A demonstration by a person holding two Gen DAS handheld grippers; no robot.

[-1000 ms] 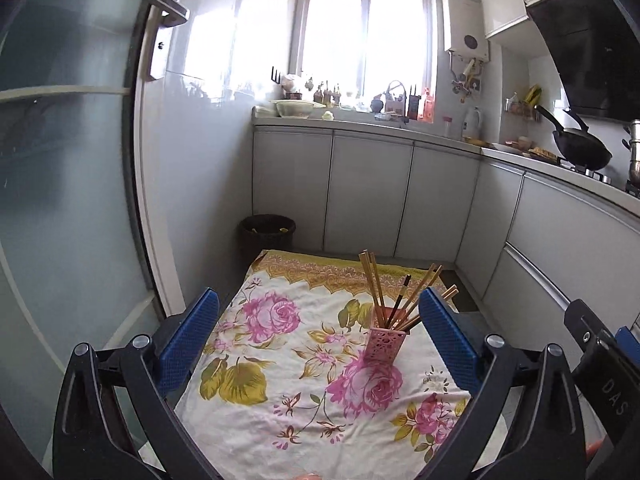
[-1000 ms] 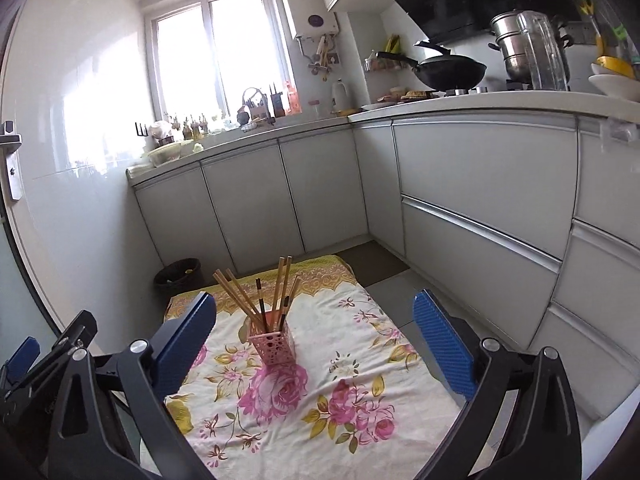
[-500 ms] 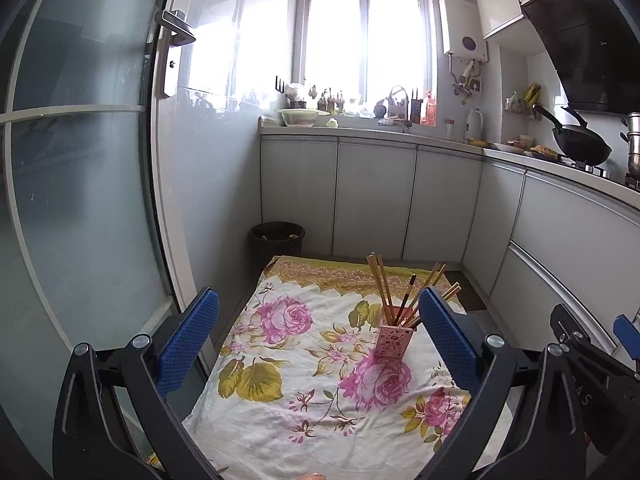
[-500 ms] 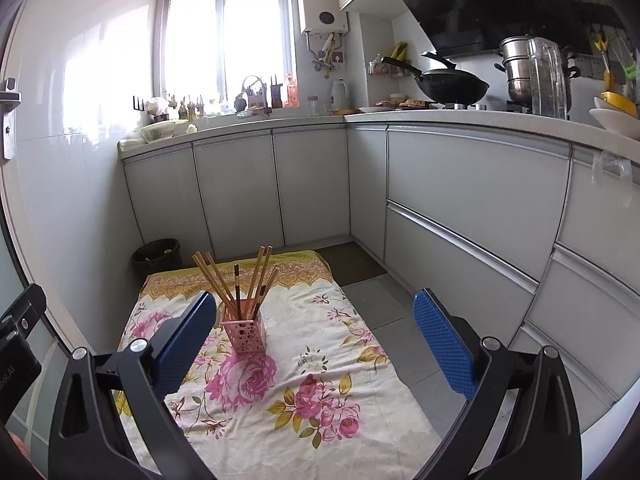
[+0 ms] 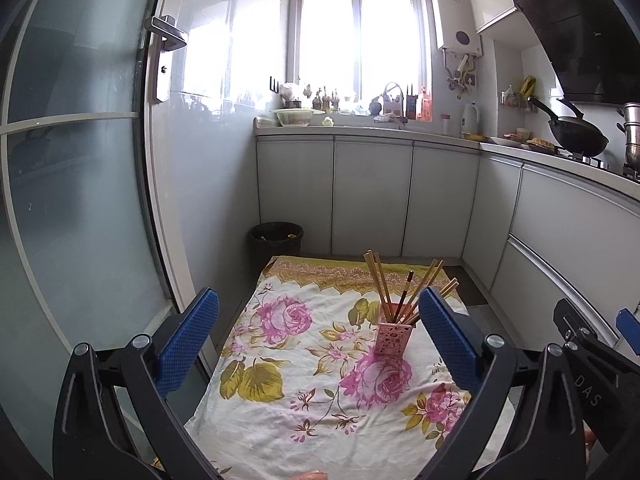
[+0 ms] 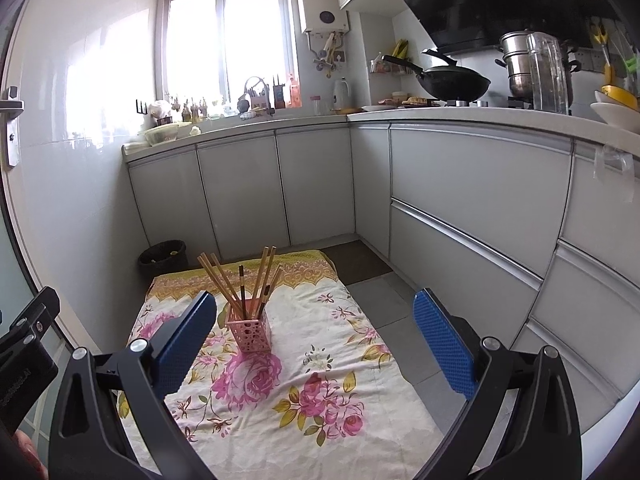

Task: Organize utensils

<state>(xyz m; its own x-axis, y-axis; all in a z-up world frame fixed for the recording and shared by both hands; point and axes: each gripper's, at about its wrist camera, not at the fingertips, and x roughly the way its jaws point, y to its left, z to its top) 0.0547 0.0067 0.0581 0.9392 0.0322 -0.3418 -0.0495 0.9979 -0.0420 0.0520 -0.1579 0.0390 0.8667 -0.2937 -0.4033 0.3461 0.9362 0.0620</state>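
Note:
A pink perforated holder [image 5: 394, 337] stands upright on a floral cloth [image 5: 320, 364] spread on the floor. Several wooden and dark chopsticks [image 5: 400, 288] stick out of it, fanned apart. In the right wrist view the holder [image 6: 250, 334] and chopsticks [image 6: 244, 280] sit left of centre. My left gripper [image 5: 316, 336] is open and empty, held above and behind the cloth's near end. My right gripper [image 6: 314, 336] is open and empty, held above the cloth to the right of the holder.
A black waste bin [image 5: 276, 240] stands beyond the cloth's far left corner. White cabinets [image 6: 472, 208] run along the back and right. A glass door [image 5: 80, 200] is at left. A wok [image 6: 448, 80] and pots sit on the counter.
Both grippers have drawn back and risen from the cloth; the holder looks smaller and lower in both views. Both stay open and empty. The holder has not moved.

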